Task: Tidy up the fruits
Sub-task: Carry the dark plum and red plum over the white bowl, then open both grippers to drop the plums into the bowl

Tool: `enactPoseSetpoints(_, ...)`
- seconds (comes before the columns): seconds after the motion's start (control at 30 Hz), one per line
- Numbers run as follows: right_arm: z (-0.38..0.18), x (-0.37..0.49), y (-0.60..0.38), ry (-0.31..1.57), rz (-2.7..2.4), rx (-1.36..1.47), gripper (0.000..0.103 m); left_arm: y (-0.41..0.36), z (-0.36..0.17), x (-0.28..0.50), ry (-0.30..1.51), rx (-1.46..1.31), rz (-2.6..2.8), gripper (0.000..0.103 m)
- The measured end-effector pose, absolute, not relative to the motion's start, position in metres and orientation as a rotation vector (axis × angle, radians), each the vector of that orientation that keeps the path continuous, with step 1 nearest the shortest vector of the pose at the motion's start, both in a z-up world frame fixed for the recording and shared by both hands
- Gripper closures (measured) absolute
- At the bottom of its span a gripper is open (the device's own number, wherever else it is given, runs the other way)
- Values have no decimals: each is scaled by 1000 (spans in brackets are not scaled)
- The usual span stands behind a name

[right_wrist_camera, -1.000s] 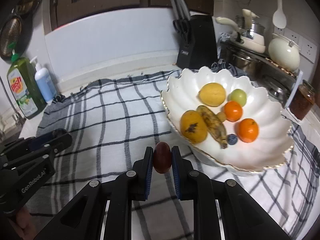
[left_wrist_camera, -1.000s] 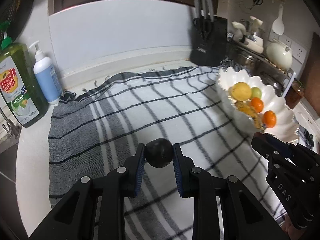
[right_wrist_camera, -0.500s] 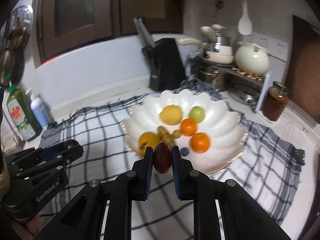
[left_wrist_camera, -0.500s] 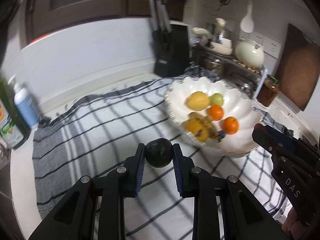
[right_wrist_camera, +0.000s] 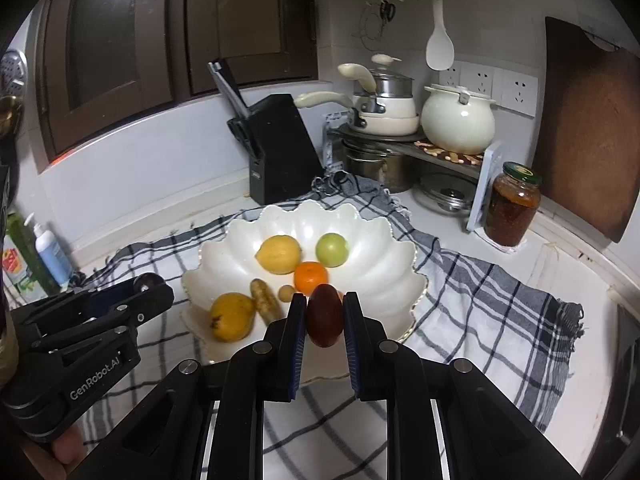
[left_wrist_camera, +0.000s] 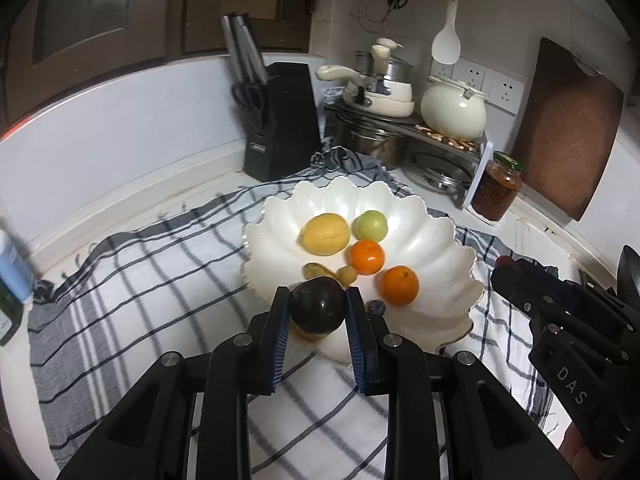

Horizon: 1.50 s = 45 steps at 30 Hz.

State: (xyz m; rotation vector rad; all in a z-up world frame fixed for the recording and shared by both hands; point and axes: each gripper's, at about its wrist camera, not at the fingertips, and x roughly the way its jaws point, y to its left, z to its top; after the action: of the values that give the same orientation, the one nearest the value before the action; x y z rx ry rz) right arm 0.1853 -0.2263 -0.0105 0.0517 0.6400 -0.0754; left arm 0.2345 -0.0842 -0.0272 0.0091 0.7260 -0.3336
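Above the bowl (right_wrist_camera: 400, 264), both jaws pinch dark fruits (left_wrist_camera: 317, 305)

bowl (right_wrist_camera: 396, 256) right half bare; knife block (right_wrist_camera: 280, 152) and jar (right_wrist_camera: 512, 208) crowd behind

Glossy white bowl (right_wrist_camera: 384, 240) on woven checked cloth (right_wrist_camera: 480, 292); matt wooden board (right_wrist_camera: 588, 136), shiny steel pots (right_wrist_camera: 372, 160)

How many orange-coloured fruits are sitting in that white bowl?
2. One orange lies mid-bowl beside the green fruit; the other orange sits nearer the front rim of the white bowl. More may be hidden.
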Motion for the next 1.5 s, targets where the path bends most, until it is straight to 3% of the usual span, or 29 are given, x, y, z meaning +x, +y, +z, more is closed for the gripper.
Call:
enactPoseSetpoints(0.97,-63,247,-258,739,-58,98,83,-123,-70,297,803,46,-363,74)
enactPoseSetpoints(1.03,-63,247,-259,739,-61,104,83,-123,-71,298,809,45,-363,69)
enactPoseSetpoints(1.07,-63,247,-259,740,-64,104,82,-122,-71,298,810,45,-358,58)
enactPoseSetpoints(1.13,-63,247,-259,741,-68,104,77,-121,-70,296,800,46,-345,51)
enactPoseSetpoints(1.2,-62,245,-260,736,-83,103,59,-121,-69,295,797,49,-342,48)
enactPoseSetpoints(1.4,-54,234,-262,702,-134,108,22,-116,-61,284,770,79,-298,31)
enactPoseSetpoints(1.5,-48,228,-259,689,-165,83,15,-110,-55,278,757,81,-278,24)
